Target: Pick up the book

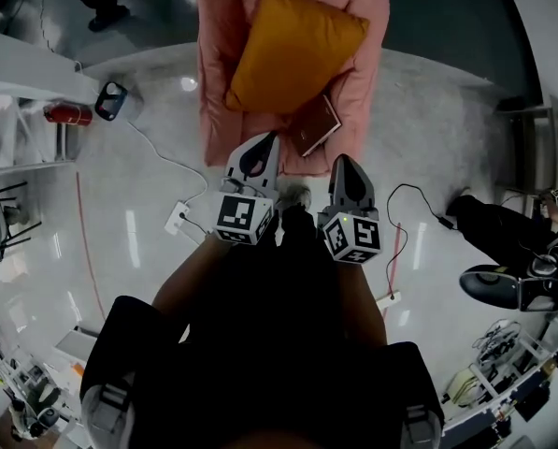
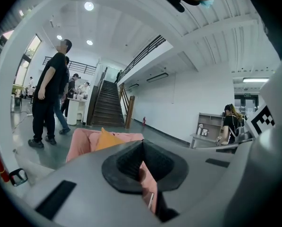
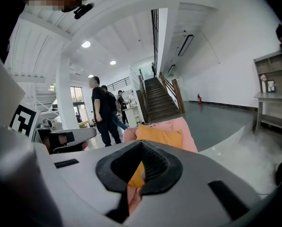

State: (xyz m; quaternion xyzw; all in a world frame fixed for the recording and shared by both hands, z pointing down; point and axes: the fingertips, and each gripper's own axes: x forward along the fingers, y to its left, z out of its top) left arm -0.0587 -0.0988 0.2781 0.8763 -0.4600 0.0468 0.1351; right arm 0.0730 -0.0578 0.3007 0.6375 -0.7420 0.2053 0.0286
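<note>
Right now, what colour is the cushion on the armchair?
Mustard orange; the cushion shows best in the head view.

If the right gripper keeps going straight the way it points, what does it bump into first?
Probably the right gripper meets the front of the pink armchair, close to the book, though depth is unclear.

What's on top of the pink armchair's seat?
An orange cushion covers most of the pink armchair seat, and a dark book lies flat at the cushion's front corner. Anything under the cushion is covered and can't be seen.
</note>
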